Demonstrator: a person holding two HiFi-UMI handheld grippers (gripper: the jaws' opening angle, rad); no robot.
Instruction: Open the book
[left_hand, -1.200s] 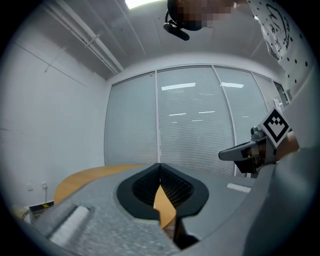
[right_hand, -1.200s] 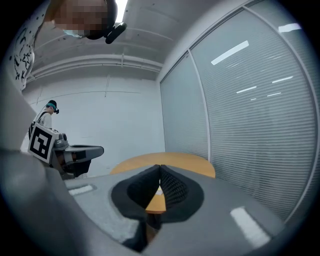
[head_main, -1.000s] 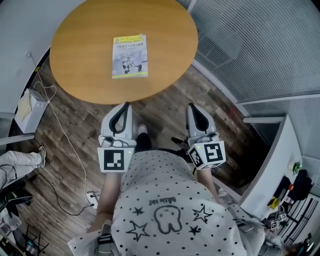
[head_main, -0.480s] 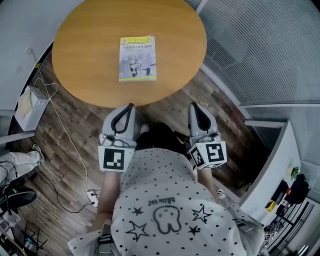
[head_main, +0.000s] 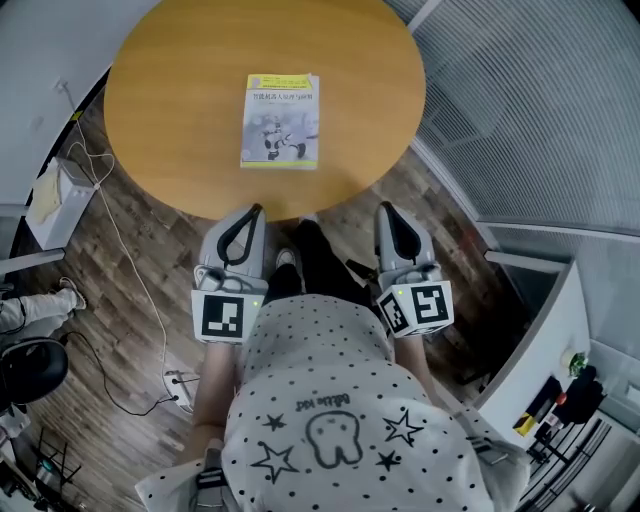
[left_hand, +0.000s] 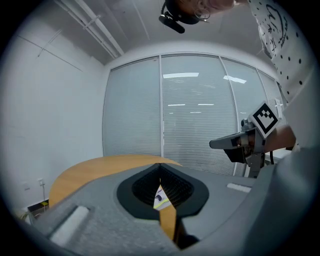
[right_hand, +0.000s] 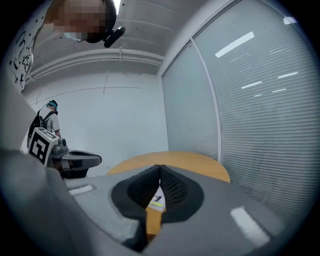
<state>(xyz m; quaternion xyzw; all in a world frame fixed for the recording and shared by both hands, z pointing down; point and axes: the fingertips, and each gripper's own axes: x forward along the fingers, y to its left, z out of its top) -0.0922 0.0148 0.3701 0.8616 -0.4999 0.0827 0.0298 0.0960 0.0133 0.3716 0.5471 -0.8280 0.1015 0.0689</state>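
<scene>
A closed book (head_main: 280, 121) with a yellow-and-white cover lies flat on the round wooden table (head_main: 160, 90), slightly right of its middle. My left gripper (head_main: 250, 209) hovers at the table's near edge with its jaws together and nothing between them. My right gripper (head_main: 385, 209) is level with it, just off the table's right side over the floor, jaws likewise together and empty. Through the slit of each gripper view a sliver of the book shows: book (left_hand: 160, 197) and book (right_hand: 156, 199). Both grippers are well short of the book.
White wall and cables (head_main: 100, 190) lie left of the table on the wooden floor (head_main: 120, 290). A glass partition with blinds (head_main: 540, 110) runs along the right. A white counter (head_main: 560, 330) stands at the lower right. Another person (right_hand: 49, 117) stands far off.
Both grippers have moved forward toward the table; the left one's tip now reaches the table's near edge. The book and table sit lower and more to the right in the head view.
</scene>
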